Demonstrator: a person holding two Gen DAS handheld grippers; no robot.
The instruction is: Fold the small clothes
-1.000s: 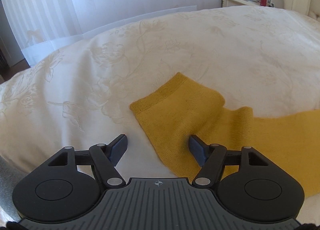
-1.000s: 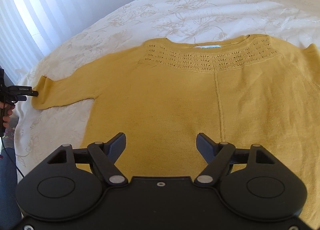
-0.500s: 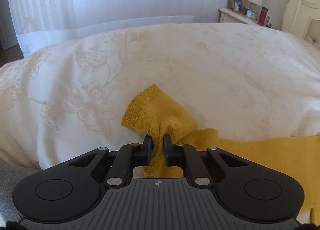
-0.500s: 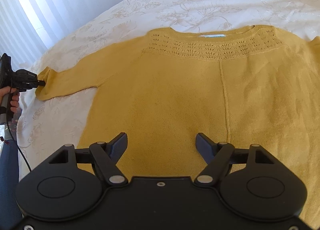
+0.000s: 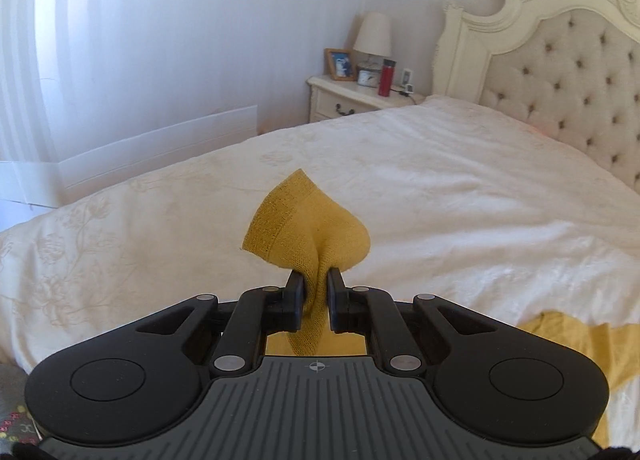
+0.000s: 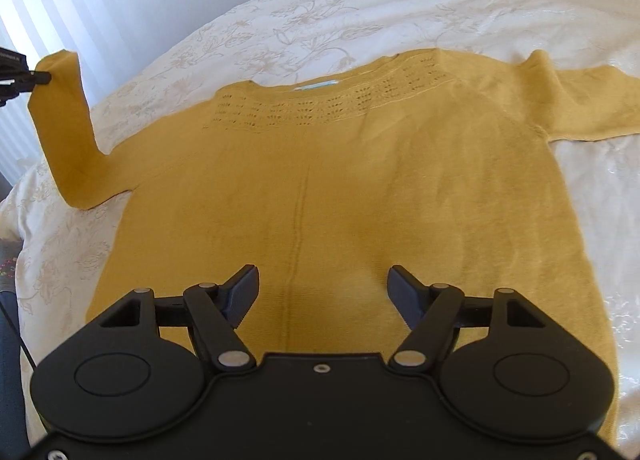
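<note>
On the white bed [image 6: 400, 8] — one yellow sweater [image 6: 340, 196], body spread flat, neckline away from me. My left hand-held gripper [image 5: 316, 288] is clamped on the sleeve cuff [image 5: 300, 228], which half a second ago sat low at the bedspread and now stands lifted clear, sleeve upright at far left. My right hand-held gripper [image 6: 323, 292] — fingers apart as before, over the hem, holding nothing.

Left tool [image 5: 316, 286] clamped on yellow sleeve cuff [image 5: 304, 228], raised above white bedspread [image 5: 460, 200].
</note>
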